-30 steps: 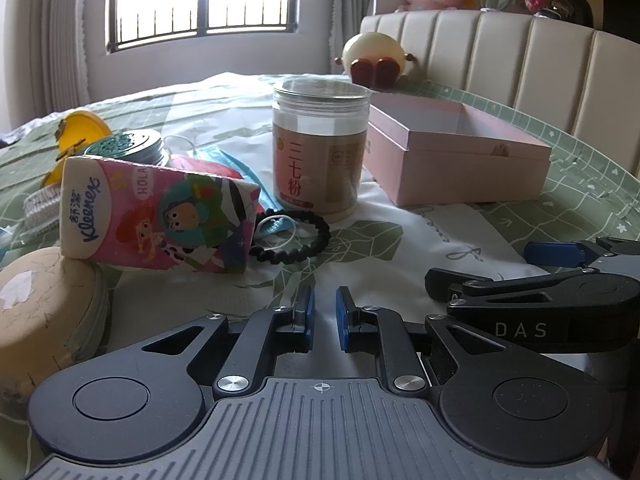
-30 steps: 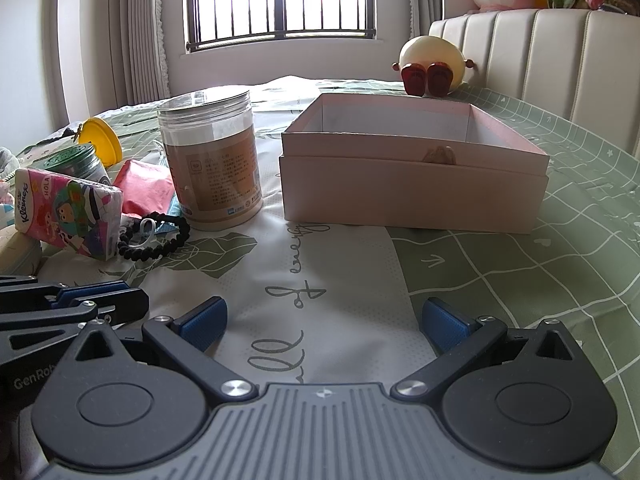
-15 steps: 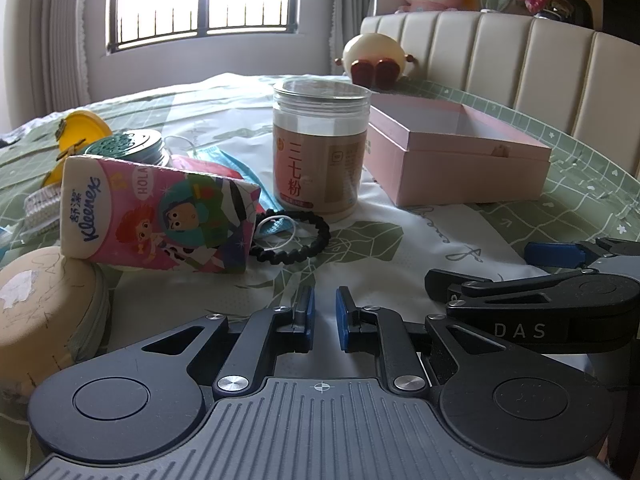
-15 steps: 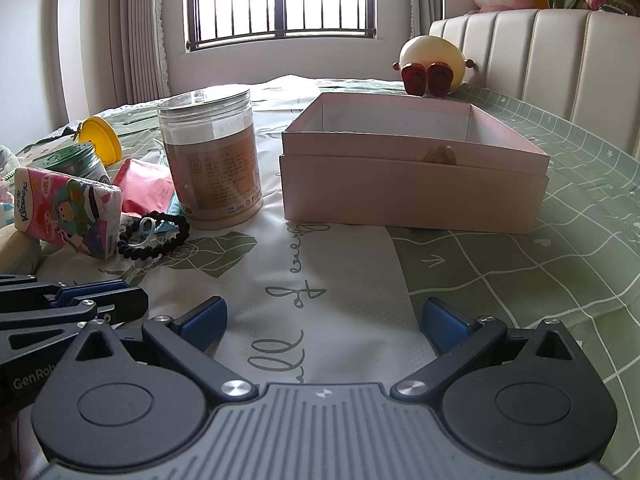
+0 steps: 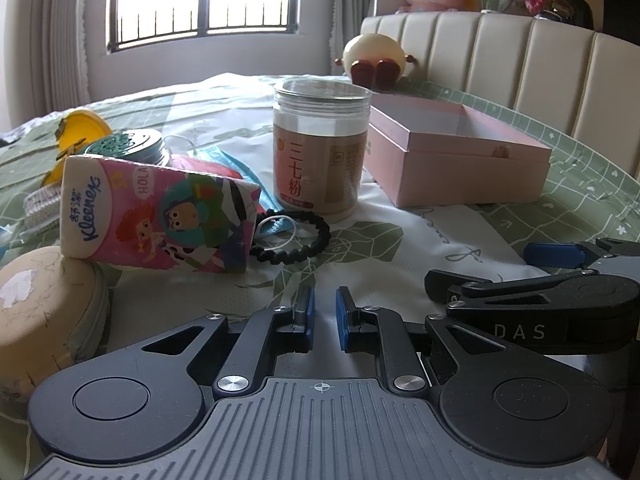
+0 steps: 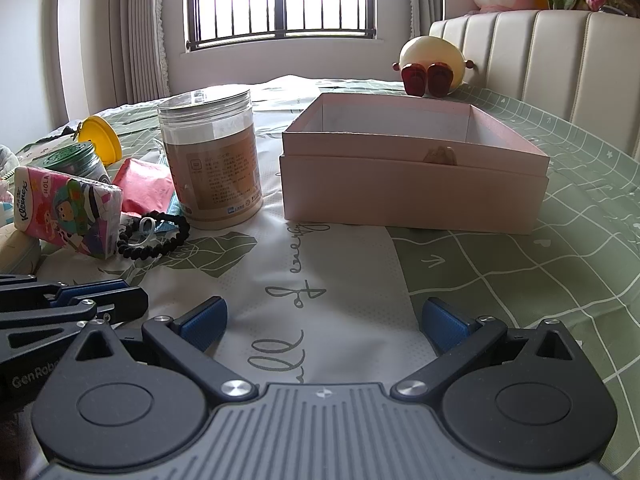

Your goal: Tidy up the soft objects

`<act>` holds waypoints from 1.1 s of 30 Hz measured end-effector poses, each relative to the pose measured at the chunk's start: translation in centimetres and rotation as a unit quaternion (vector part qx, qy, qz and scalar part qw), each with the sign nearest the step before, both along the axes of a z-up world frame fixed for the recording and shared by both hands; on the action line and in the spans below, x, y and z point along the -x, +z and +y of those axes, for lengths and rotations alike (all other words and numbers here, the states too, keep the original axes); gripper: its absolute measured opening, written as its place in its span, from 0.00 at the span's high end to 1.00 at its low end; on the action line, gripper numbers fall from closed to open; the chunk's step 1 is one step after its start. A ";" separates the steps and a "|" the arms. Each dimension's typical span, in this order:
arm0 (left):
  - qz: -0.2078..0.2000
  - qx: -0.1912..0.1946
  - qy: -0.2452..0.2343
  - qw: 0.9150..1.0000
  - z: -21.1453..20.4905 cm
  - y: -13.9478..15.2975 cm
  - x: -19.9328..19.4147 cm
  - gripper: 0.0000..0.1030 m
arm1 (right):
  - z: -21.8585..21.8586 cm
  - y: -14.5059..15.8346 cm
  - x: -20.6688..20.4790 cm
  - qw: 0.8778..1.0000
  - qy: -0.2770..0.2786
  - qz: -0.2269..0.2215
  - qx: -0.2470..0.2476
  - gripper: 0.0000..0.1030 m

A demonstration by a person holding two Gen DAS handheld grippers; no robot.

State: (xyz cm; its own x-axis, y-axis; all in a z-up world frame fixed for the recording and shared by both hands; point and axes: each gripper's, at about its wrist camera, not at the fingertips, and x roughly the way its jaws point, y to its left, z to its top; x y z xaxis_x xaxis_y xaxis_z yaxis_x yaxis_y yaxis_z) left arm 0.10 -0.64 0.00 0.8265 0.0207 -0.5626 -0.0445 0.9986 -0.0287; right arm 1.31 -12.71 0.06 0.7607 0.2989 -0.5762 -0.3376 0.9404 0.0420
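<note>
Hovering low over table (image 6: 500, 272), both grippers empty. L gripper (image 5: 322, 318): pads nearly pressed together, thin gap only, nothing between. R gripper (image 6: 323, 320): fingers spread wide. Tissue pack (image 5: 156, 216) ahead-left of L gripper, tilted, leaning on a round tan case (image 5: 44, 304). Black hair tie (image 5: 292, 236) just ahead of L, touching pack. Jar (image 6: 210, 160) ahead-left of R gripper; open pink box (image 6: 408, 196) straight ahead of R, w/ small tan item inside, can't tell what
</note>
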 end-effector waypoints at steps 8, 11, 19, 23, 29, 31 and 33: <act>-0.001 0.010 0.000 1.000 0.2 0.0 0.1 0.85 | 0.1 0.0 0.0 1.000 0.000 -0.001 0.005 0.00; -0.002 0.016 0.001 1.000 0.5 0.0 0.2 0.85 | 0.1 -0.1 0.0 1.000 0.000 -0.001 0.007 0.00; -0.005 0.034 0.003 0.999 1.1 0.0 0.4 0.85 | 0.2 -0.1 -0.1 1.000 0.002 0.002 0.005 0.00; -0.012 0.040 0.009 0.999 1.1 0.3 0.9 0.85 | 0.1 0.5 -1.3 0.999 0.044 0.032 0.008 0.00; -0.023 0.087 -0.022 0.996 3.6 2.2 4.4 0.84 | 0.2 1.6 -2.6 0.993 0.059 0.103 0.029 0.00; -0.032 0.094 -0.013 0.995 5.7 3.6 5.7 0.84 | 0.6 1.5 -2.5 0.992 0.056 0.105 0.044 0.00; -0.060 0.081 0.015 0.995 8.7 5.8 7.5 0.84 | 0.9 1.6 -2.5 0.991 0.049 0.111 0.054 0.00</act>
